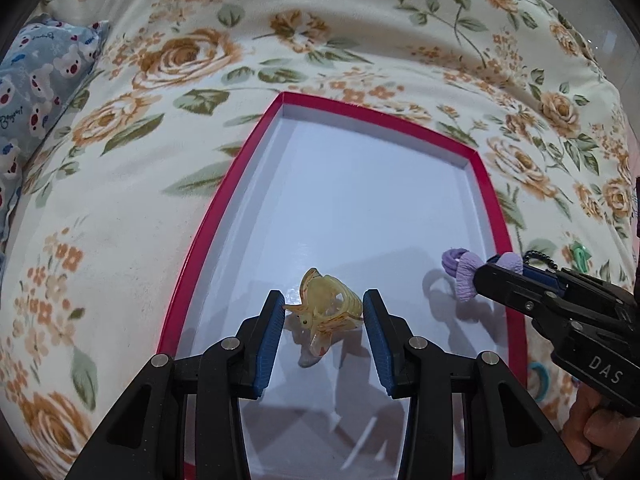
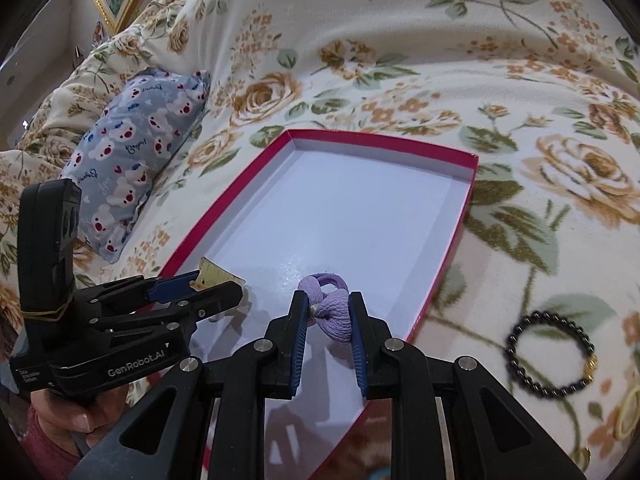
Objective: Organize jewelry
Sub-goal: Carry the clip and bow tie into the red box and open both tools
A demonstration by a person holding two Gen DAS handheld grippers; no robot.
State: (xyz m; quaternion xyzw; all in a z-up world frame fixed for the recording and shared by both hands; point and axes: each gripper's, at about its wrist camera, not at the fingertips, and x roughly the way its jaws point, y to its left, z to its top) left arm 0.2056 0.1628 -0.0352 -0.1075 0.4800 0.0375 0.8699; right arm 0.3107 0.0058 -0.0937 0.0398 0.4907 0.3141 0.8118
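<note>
A shallow red box point(image 1: 208, 216) with a white inside lies on the floral bedspread; it also shows in the right wrist view point(image 2: 452, 240). My left gripper point(image 1: 324, 306) holds a yellow hair claw clip point(image 1: 326, 312) between its blue pads, just above the box floor near the front. My right gripper point(image 2: 327, 306) is shut on a purple bow hair tie point(image 2: 332, 308) over the box's front right part; the tie also shows in the left wrist view point(image 1: 464, 276). A black bead bracelet point(image 2: 550, 354) lies on the bedspread right of the box.
A blue bear-print pillow point(image 2: 132, 172) lies left of the box. A green clip point(image 1: 579, 255) and a teal ring point(image 1: 538, 380) lie on the bedspread right of the box. A yellow band point(image 2: 630, 416) lies near the bracelet.
</note>
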